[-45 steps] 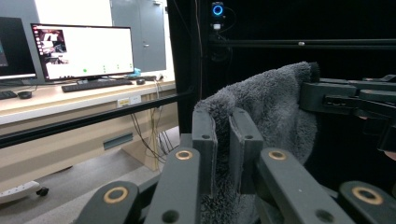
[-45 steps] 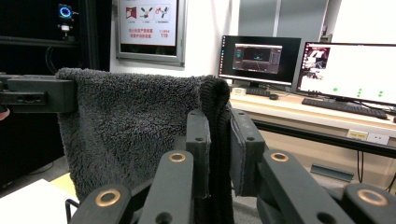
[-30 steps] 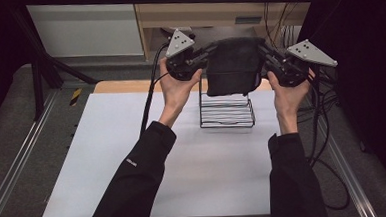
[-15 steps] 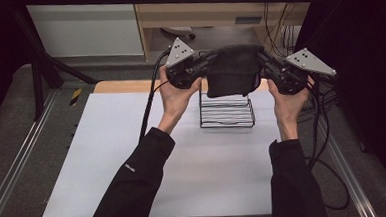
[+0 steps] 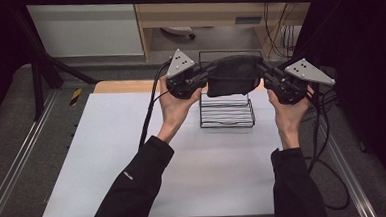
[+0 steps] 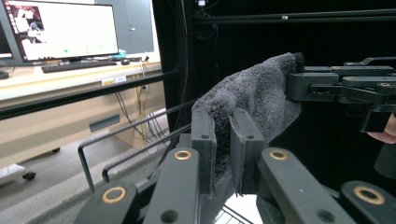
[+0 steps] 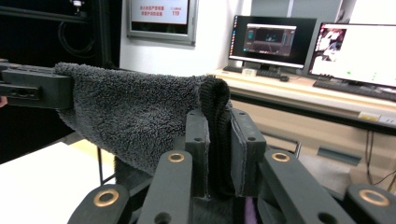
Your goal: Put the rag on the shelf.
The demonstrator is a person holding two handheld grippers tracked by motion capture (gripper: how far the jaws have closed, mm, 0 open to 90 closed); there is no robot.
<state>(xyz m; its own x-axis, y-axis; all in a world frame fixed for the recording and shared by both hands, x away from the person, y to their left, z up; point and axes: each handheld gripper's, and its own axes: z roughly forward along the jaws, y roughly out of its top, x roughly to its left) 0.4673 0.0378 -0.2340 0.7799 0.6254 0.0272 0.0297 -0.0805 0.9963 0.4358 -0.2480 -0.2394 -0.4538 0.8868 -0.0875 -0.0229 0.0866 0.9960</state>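
Both grippers, left gripper (image 5: 205, 79) and right gripper (image 5: 265, 76), pinch a fluffy dark grey towel (image 5: 233, 76) tight in their jaws above the black wire basket (image 5: 227, 115), which has nothing inside.

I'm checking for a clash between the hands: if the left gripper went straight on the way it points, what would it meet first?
Past the towel it clamps, the left gripper would probably meet the right gripper first, though depth is unclear.

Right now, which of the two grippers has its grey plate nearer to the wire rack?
The left gripper: its grey plate sits close beside the wire rack, while the right gripper carries its plate farther out. Both grip the dark towel.
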